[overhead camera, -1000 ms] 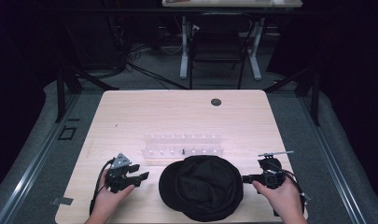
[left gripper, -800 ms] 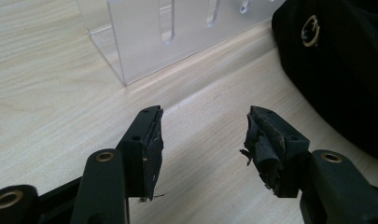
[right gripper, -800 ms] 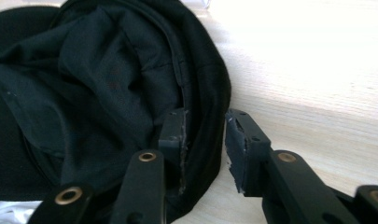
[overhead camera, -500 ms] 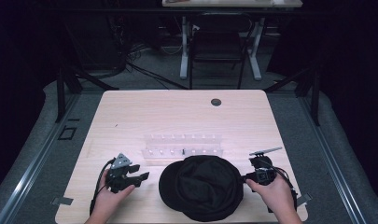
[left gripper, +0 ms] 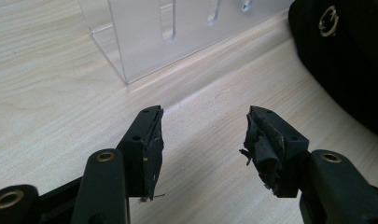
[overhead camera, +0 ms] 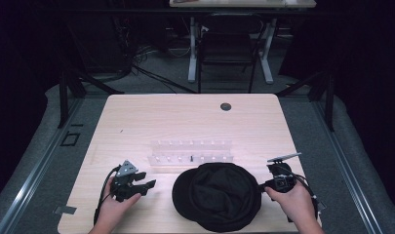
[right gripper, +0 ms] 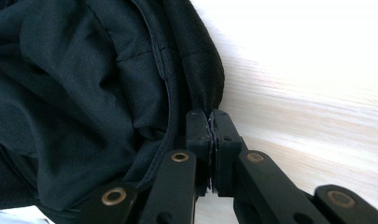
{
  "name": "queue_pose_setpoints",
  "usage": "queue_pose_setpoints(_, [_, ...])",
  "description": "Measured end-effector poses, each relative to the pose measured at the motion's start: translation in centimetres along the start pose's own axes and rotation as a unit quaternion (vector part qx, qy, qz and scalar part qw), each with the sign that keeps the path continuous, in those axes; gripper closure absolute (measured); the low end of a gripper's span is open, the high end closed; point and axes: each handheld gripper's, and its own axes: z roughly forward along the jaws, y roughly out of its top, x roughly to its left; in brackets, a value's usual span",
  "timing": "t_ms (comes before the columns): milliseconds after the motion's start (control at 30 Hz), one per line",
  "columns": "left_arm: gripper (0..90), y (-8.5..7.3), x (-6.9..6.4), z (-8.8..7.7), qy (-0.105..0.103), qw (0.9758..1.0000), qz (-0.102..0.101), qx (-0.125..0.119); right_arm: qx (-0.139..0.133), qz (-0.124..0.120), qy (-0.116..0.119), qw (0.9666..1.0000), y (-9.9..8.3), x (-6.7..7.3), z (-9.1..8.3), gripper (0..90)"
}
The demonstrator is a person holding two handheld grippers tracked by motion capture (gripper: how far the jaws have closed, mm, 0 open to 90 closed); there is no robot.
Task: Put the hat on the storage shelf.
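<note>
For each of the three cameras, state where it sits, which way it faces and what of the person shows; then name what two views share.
High view: above the person's side, looking forward and down on the light wooden table; both hands, left gripper and right gripper show.
Left gripper view: rides that gripper, faces along its open jaws toward the clear acrylic slotted rack.
Right gripper view: rides that gripper, its jaws just closed at the black fabric cap, seemingly on its edge.
Shared: the cap and table appear in all three.

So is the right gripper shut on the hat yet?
Shut on it: the right gripper has just closed, jaws together, pinching the black hat at its rim.
</note>
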Motion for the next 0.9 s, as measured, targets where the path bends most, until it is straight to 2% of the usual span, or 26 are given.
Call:
queue_pose_setpoints(133, [46.1, 0.0, 0.0, 0.0, 0.001, 1.0, 0.002, 0.001, 0.004, 0.007, -0.015, 0.9999, -0.1, -0.6, -0.5, 87.4])
queue_pose_setpoints(233, [46.2, 0.0, -0.1, 0.1, 0.001, 1.0, 0.002, 0.002, 0.021, 0.007, -0.031, 0.9993, 0.0, -1.0, -0.8, 86.7])
queue_pose_setpoints(367, [46.2, 0.0, -0.1, 0.1, 0.001, 1.0, 0.003, 0.003, 0.034, 0.009, -0.04, 0.9986, 0.3, -1.3, -0.9, 84.8])
queue_pose_setpoints(433, [46.2, 0.0, -0.1, 0.1, 0.002, 1.0, 0.004, 0.002, 0.042, 0.01, -0.04, 0.9982, 0.5, -1.3, -0.8, 84.4])
queue_pose_setpoints(500, [46.2, 0.0, -0.1, 0.2, 0.002, 1.0, 0.002, 0.002, 0.036, 0.015, -0.039, 0.9984, 0.5, -1.2, -0.7, 84.2])
queue_pose_setpoints(533, [46.2, 0.0, -0.1, 0.2, 0.002, 1.0, 0.003, 0.002, 0.053, 0.011, -0.044, 0.9976, 0.8, -1.2, -0.8, 84.0])
queue_pose_setpoints(667, [46.2, 0.0, -0.2, 0.2, 0.002, 1.0, 0.003, 0.002, 0.054, 0.013, -0.048, 0.9973, 1.1, -1.1, -0.5, 83.8])
queue_pose_setpoints(900, [46.2, 0.0, -0.2, 0.2, 0.002, 1.0, 0.003, 0.002, 0.082, 0.022, -0.035, 0.9958, 1.6, -1.4, 0.1, 83.5])
